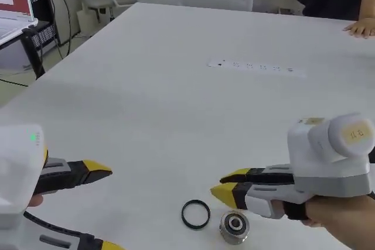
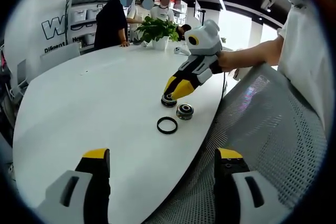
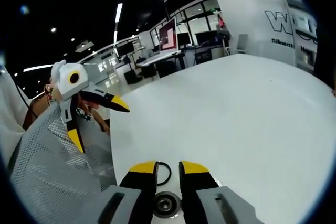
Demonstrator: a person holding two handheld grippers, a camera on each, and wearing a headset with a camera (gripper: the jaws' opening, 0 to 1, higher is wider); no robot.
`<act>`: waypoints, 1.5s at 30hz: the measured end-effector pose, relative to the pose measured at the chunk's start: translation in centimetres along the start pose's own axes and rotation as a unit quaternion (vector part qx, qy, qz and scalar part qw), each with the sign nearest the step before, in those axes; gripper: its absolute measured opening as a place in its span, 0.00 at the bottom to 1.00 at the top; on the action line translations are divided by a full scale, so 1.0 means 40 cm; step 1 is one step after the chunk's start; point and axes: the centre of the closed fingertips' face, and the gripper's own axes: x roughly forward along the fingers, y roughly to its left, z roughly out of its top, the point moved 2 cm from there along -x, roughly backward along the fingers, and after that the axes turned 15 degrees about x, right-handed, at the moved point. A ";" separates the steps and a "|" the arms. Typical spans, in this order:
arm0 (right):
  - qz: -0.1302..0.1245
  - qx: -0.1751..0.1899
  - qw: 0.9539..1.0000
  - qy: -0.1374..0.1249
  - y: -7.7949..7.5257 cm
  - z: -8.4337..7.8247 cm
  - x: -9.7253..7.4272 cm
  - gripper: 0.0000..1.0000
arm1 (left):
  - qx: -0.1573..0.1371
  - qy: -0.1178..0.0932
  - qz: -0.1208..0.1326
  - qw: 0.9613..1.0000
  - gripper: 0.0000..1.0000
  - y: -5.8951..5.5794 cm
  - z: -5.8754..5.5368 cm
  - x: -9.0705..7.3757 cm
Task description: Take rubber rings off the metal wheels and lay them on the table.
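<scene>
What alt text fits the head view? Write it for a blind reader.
A black ring lies flat on a white table beside a metal wheel. The right gripper hovers close by them, jaws slightly apart; the left gripper is wide open at lower left.

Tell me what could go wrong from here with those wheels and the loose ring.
One: the metal wheel and the second wheel by the right claw sit close to the table edge; a nudge could roll one off. Two: the loose rubber ring lies right beside them, so the claw might drag or pinch it by mistake.
</scene>
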 end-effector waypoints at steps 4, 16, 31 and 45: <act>-0.002 -0.002 1.000 -0.013 -0.005 0.015 -0.013 0.15 | 0.000 -0.001 0.000 1.000 0.79 0.000 0.000 0.000; -0.003 -0.015 0.999 -0.044 -0.022 0.038 -0.053 0.21 | 0.000 -0.002 -0.001 1.000 0.80 -0.004 0.003 -0.001; -0.022 -0.003 0.997 -0.068 -0.075 0.035 -0.101 0.30 | -0.003 -0.002 -0.002 1.000 0.80 -0.002 0.004 -0.001; -0.039 0.029 0.997 -0.055 -0.116 -0.002 -0.105 0.33 | -0.002 -0.009 -0.003 1.000 0.81 -0.002 0.010 -0.001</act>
